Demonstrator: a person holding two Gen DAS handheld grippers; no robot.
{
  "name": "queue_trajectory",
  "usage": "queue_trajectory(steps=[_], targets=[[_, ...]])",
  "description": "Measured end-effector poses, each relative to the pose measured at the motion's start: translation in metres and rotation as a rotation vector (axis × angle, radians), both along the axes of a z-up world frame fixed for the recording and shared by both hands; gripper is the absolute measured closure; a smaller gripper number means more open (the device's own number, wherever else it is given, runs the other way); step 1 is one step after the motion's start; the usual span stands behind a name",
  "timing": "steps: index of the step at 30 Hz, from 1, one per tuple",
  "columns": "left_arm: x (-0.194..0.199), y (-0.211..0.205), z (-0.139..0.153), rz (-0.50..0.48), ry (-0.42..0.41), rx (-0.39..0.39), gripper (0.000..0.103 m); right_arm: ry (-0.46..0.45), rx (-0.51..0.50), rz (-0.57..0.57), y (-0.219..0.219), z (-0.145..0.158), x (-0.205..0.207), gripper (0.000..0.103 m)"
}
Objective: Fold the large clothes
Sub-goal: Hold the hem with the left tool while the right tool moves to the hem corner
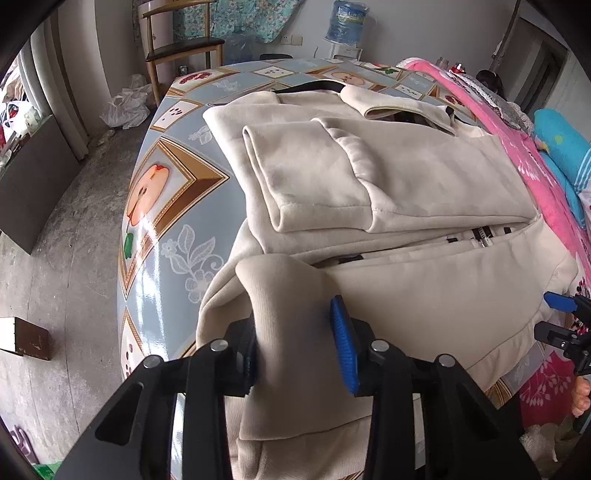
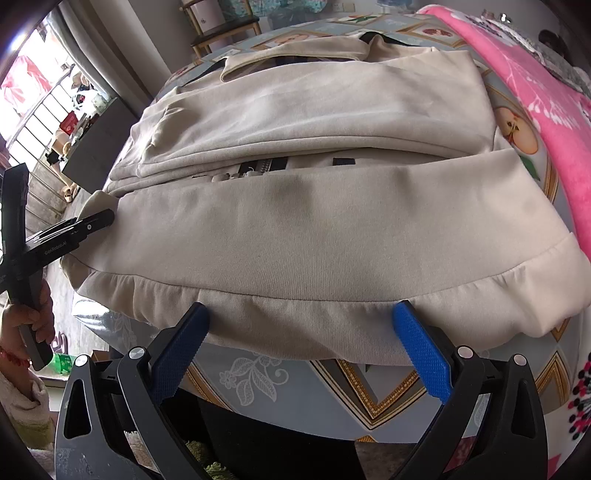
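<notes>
Trouble could start in the left wrist view, low in the middle. The left claw [image 1: 295,347] is partly shut with a thick roll of the jacket [image 1: 388,177] between its blue pads [image 1: 343,347]. That roll looks like a sleeve. The right pad does not seem to press hard yet, so I think the cloth could slide out if the claw lifts. A hard pull could also drag the whole jacket across the shiny table [image 1: 162,206] and spoil the neat fold in the middle of the frame. The jacket fills most of the table, and its near part hangs over the table's edge at the bottom, so it could slip down to the floor. I can read no words in this view, not even on the water bottle [image 1: 347,22] at the top.

Next is the right wrist view. The right claw [image 2: 299,354] is wide open and holds nothing. Its blue pads [image 2: 421,354] sit at the bottom, just by the jacket's hem [image 2: 295,314]. If it shuts on only the top layer, I think the fold could come out crooked. The zip [image 2: 258,168] in the middle gap could snag. At the left, a hand [image 2: 33,314] holds the other claw's black handle, which has small white writing that looks like "GenRobot.AI".
</notes>
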State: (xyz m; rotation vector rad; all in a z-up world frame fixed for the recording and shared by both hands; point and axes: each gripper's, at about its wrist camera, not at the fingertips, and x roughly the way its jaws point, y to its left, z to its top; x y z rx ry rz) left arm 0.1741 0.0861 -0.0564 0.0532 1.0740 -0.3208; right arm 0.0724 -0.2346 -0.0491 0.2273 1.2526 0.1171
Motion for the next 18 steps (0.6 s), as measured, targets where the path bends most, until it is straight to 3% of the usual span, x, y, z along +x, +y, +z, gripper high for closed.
queue_trajectory(steps=[13,18], targets=[[-0.006,-0.012,0.002,-0.004,-0.036,0.088,0.073,-0.095,-0.027,-0.030,-0.016,0.034,-0.002,0.007],[-0.006,-0.012,0.003,0.000,-0.034,0.085,0.073,-0.175,-0.101,-0.054,-0.053,0.059,0.006,0.007]])
